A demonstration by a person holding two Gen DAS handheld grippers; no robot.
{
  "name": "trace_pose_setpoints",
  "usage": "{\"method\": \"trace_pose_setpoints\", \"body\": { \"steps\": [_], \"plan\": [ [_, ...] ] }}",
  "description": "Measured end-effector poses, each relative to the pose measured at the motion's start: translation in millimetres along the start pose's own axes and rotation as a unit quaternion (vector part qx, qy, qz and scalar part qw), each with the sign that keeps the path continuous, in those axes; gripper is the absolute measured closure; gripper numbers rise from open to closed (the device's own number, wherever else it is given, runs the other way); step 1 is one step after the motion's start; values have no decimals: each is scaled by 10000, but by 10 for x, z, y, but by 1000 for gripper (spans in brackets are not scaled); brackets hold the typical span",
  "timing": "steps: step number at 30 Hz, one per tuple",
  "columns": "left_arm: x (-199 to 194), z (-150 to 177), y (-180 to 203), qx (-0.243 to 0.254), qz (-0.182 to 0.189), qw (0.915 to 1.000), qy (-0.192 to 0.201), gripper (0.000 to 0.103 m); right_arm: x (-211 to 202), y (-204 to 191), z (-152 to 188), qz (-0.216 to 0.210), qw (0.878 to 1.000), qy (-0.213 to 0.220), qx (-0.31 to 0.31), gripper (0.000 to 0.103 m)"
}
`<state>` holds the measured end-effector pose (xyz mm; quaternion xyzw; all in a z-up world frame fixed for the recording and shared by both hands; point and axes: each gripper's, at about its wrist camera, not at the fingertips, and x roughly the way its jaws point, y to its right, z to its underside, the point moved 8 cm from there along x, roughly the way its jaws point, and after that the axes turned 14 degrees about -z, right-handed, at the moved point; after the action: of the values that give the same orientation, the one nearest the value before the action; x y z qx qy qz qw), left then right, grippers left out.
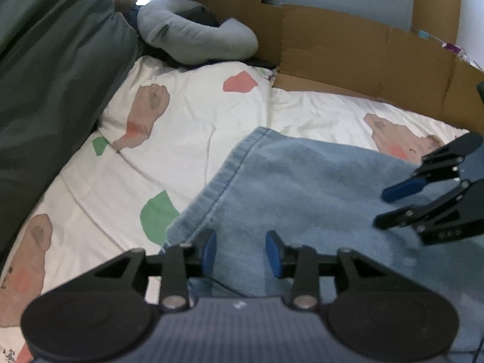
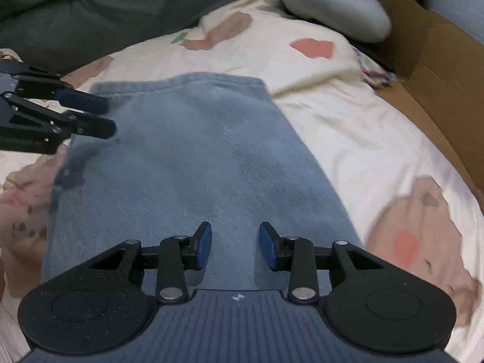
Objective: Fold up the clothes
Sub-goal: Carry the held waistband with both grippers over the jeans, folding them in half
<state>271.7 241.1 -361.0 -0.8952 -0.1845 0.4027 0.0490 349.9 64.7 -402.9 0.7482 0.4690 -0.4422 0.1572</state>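
Bed sheet (image 1: pixel 187 127): white with pink, green and brown patches, a little wrinkled, carrying everything below.
Dark grey bedding (image 1: pixel 51 84): bulky, along the far left side.
Cardboard (image 1: pixel 348 57): brown flaps along the far right side of the bed.
Grey pillow (image 1: pixel 193 36): curved, lying behind the sheet.
Jeans (image 2: pixel 193 157): light blue denim, spread flat on the sheet as one long band, seam running along the edge, hemmed end pointing away, no strong creases.
Progress: seems folded lengthwise, one leg upon the other, but layers not clearly visible; crosswise fold not seen, rest of garment hidden under the grippers, so stage not certain.
Left gripper (image 1: pixel 241 252): fingers spread apart, hovering above the left edge of the denim, nothing pinched.
Right gripper (image 2: pixel 235 246): fingers spread apart, over the middle of the denim, nothing pinched.
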Motion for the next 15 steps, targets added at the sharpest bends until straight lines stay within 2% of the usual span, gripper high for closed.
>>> {"method": "trace_pose_setpoints", "body": {
  "steps": [5,11,15],
  "plan": [
    [-64,-19,36,-112,13,9999,12,45,-210,104,225,169,9996,-199,-88,52],
    [-151,-6,189,-49,137,9999,40,39,-557,357,620,311,9989,-347,93,52],
    [-219,13,280,-56,239,9997,48,39,-709,434,878,379,9979,-527,23,52]
  ]
}}
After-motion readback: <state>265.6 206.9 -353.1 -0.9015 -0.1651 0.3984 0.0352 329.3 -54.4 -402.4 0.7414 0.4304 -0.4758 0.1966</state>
